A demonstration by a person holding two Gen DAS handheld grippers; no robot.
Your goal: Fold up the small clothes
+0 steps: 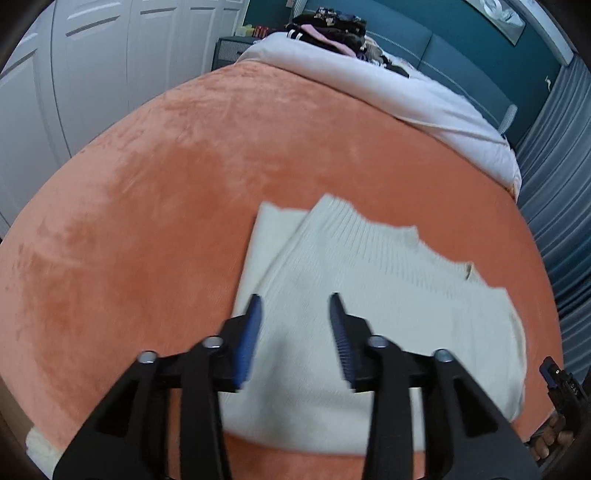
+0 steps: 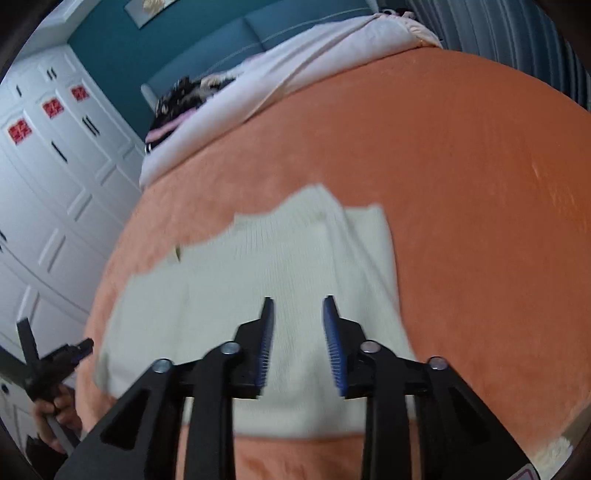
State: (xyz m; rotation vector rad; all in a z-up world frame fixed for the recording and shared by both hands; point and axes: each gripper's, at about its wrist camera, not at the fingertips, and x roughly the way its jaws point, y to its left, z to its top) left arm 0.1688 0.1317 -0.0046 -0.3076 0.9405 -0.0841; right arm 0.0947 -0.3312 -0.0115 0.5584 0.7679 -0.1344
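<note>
A cream ribbed-knit garment (image 1: 369, 306), partly folded, is laid flat on the orange plush blanket (image 1: 184, 177), near the blanket's front edge. The left gripper (image 1: 295, 306) is held above the garment, fingers apart, nothing gripped. The right gripper (image 2: 298, 308) is likewise poised over the garment (image 2: 258, 266), fingers apart and empty. A white duvet (image 1: 406, 92) is seen beyond the blanket's far edge, with a dark clothes pile (image 1: 325, 26) on it. Frames are motion-blurred.

Bare orange blanket (image 1: 184, 166) surrounds the sweater (image 1: 351, 295); clothes pile (image 1: 328, 29) lies far off.
</note>
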